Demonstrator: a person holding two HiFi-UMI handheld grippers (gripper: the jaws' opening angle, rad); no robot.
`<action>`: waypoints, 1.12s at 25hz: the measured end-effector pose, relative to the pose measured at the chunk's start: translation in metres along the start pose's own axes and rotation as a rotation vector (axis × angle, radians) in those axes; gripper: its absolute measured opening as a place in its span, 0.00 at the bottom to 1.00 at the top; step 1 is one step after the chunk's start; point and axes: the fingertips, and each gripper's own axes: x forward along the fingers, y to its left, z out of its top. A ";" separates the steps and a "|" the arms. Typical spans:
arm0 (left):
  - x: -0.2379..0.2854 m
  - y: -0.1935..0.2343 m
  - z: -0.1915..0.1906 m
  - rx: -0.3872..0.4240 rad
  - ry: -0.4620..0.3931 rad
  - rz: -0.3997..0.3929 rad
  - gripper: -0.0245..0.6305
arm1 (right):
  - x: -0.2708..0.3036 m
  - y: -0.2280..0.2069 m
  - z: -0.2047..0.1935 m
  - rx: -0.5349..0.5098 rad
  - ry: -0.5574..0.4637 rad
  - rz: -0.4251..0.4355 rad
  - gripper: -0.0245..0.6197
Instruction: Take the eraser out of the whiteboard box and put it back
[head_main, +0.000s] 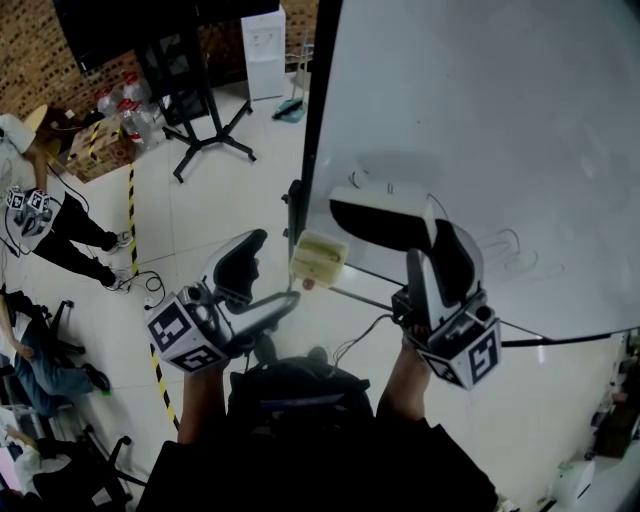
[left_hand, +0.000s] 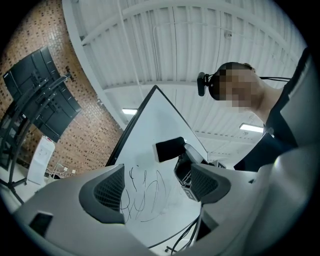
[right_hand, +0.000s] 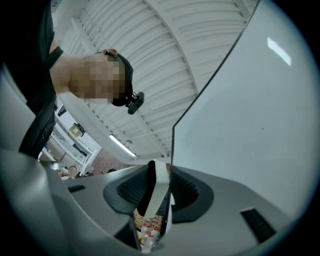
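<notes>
Eraser out, clamped in my right gripper (left gripper wide, empty), 1 of 2 steps; return to box at 8 o'clock left.

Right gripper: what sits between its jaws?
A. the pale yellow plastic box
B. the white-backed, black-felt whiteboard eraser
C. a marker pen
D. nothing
B: in the right gripper view, the right gripper pinches the white-backed, black-felt whiteboard eraser between its pads, and the head view shows it held up by the white whiteboard.
</notes>
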 end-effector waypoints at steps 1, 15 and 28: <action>-0.001 0.001 0.000 -0.001 -0.002 0.001 0.67 | 0.000 0.000 0.000 -0.005 0.002 0.000 0.28; -0.002 0.004 -0.005 0.003 0.009 0.007 0.67 | -0.001 -0.004 -0.018 -0.019 0.040 0.005 0.28; -0.010 0.013 -0.009 -0.020 0.007 0.033 0.67 | -0.006 -0.003 -0.064 -0.001 0.176 0.034 0.28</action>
